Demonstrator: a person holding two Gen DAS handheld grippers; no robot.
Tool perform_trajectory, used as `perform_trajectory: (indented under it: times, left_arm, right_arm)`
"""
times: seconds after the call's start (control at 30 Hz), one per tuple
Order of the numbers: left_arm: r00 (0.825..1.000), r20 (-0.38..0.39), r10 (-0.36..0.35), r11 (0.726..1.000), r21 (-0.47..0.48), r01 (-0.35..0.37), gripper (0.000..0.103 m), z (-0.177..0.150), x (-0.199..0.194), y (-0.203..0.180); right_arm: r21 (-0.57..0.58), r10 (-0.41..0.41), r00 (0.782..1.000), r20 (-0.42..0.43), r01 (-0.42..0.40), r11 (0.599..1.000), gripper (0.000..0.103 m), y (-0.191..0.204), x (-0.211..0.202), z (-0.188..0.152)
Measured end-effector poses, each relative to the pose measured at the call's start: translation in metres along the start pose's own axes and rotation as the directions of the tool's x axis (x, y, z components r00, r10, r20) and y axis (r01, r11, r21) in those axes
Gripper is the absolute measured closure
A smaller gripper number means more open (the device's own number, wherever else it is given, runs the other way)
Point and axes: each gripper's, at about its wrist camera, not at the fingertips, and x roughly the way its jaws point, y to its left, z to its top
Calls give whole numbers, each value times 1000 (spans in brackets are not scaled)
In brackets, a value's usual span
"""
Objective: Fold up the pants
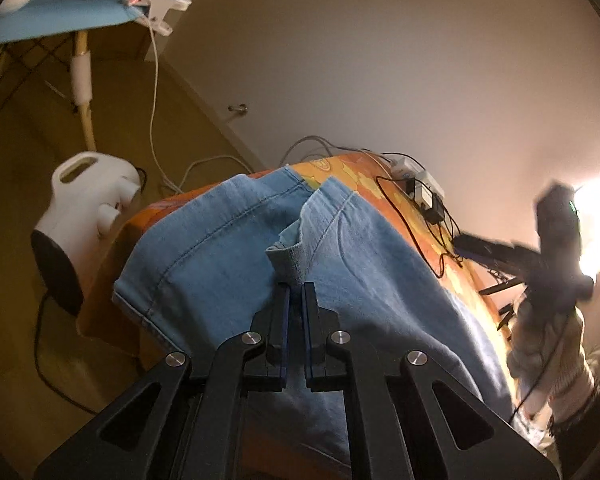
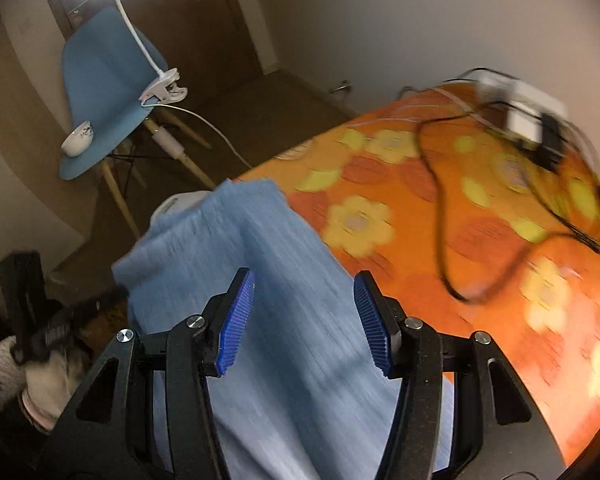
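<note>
Clamped left gripper (image 1: 296,292) on pants (image 1: 228,248); held right gripper (image 2: 304,312) parted, empty, above denim; barely started folding; left most undone.

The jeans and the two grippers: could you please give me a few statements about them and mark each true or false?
1. The left gripper is shut on a fold of the jeans. True.
2. The right gripper has its jaws shut on the denim. False: they stand apart, with denim lying between, pads not pressing.
3. The jeans lie on a plain white cloth. False: the tablecloth is orange with yellow flowers.
4. A small bowl sits on the blue chair. True.
5. Black cables lie on the tablecloth. True.
</note>
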Motion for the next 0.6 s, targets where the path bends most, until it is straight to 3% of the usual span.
perform_trajectory:
  times: [0.1,0.37,0.43,0.47,0.5,0.6]
  left_arm:
    - [1000,15,8,999,38,-9,99,-1,-1,-5]
    - [998,54,-31,997,67,27,99,-4,-17,-8]
    - [998,52,-43,998,58,40,99,-3,-16,-7]
    - [997,51,-53,998,48,50,99,-1,-16,-5]
    - [997,52,-56,998,44,54,99,-1,-16,-4]
    - [995,62,-78,997,27,77,99,0,-19,-2]
  right_arm:
    - [-9,22,999,-32,-22,1000,39,13,36,18]
    - [3,8,996,-87,-8,1000,39,25,107,47]
    - [-25,12,996,-90,-14,1000,56,32,112,47]
    - [-40,16,995,-98,-20,999,78,36,113,46]
    - [-62,11,994,-109,-18,998,87,41,114,44]
    - [-118,-20,996,-86,10,993,96,51,105,42]
